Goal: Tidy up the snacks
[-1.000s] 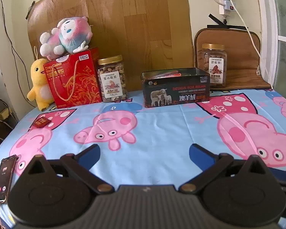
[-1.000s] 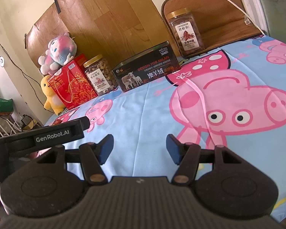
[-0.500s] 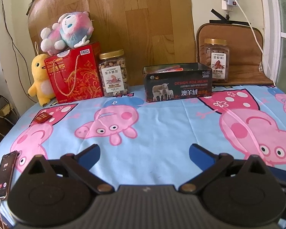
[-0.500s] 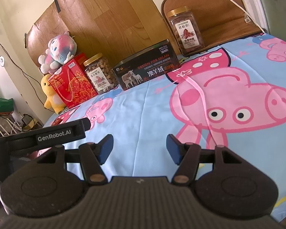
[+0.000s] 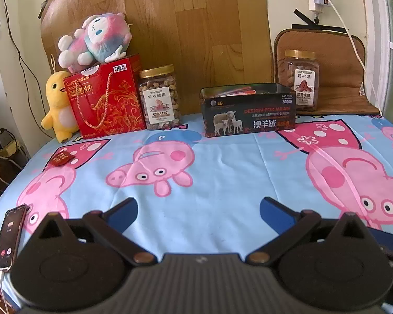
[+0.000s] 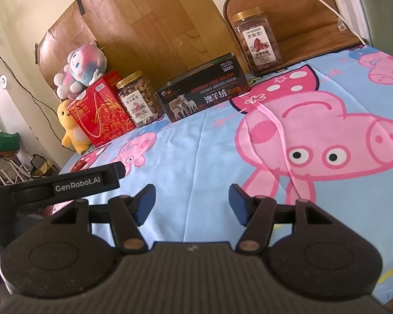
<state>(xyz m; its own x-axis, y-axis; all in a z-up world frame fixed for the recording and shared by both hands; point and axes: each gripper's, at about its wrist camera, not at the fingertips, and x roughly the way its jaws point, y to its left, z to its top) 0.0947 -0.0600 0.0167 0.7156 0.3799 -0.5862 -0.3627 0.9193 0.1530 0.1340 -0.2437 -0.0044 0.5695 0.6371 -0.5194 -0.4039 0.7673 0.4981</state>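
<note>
Left wrist view: the left gripper [image 5: 198,210] hangs low over the blue cartoon-pig sheet [image 5: 222,172], its blue fingers spread wide with nothing between them. Taking the black sheep-print tin [image 5: 247,113] at the far edge as landmark: its top is open and thin red packets lie inside. Left of it stands a gold-lidded jar of mixed nuts [image 5: 160,98], and just left of that jar a red gift box [image 5: 104,99] with a cord handle, a pink-and-blue plush toy [image 5: 94,40] lying on top. A yellow duck plush [image 5: 57,104] stands at the box's far side. Right of the tin and slightly behind it, a second gold-lidded jar [image 5: 301,79] rests on a brown mat. Well in front of the tin to the left lie a small red packet [image 5: 61,158] and, nearer the camera, a phone [image 5: 9,238] with its screen lit.

Right wrist view: the right gripper [image 6: 192,204] is likewise spread and empty above the sheet. The tin [image 6: 204,95] sits far ahead, the nut jar [image 6: 140,99] and gift box [image 6: 102,111] to its left, the other jar [image 6: 258,41] to its right.
</note>
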